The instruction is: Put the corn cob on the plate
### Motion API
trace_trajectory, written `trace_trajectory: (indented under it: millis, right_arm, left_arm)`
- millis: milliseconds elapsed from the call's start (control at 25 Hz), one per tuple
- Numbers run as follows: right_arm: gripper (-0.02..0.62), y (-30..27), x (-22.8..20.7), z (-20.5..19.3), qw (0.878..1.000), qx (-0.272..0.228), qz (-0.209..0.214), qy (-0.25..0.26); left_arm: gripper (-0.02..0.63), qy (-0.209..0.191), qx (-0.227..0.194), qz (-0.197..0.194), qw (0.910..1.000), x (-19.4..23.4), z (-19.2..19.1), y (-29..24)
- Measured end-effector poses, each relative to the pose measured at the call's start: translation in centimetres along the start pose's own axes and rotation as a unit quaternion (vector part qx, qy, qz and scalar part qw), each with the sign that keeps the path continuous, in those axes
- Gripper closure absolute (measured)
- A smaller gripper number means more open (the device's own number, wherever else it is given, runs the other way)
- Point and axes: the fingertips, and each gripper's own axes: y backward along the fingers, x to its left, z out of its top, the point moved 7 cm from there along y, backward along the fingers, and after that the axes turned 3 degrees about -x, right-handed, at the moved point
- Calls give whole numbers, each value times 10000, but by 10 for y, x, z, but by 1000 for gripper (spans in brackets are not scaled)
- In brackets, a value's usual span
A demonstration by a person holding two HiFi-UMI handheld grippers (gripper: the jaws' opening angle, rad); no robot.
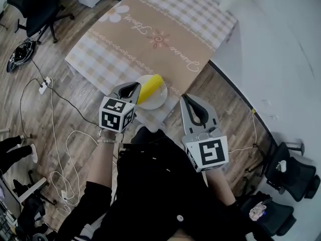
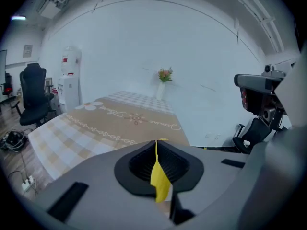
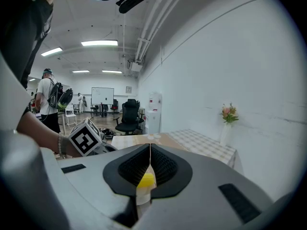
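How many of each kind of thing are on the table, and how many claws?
corn cob: 1
plate: 1
flower vase: 1
claws: 2 (left claw, right claw)
Total: 5

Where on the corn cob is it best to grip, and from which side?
Probably at its middle, from above, closing across the narrow width: the corn cob lies diagonally on the plate, with its long sides free.
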Motion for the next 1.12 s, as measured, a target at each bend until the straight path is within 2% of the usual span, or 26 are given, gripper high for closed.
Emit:
trace_trajectory:
  millis: [400,680,1120]
  right_arm:
    - [554,-10,7,13,9993,-224,272,150]
    - [554,-17,9,27,9975,-453,468,270]
    - [554,-22,15,43,9942,-693,705,422]
  left_arm:
    - [591,-359,-585,84,9976,-23,40,40]
    - [591,-403,-1070,292,9930,-32,62,72]
    - [591,-665,-1451,515,9858,-44,83,111]
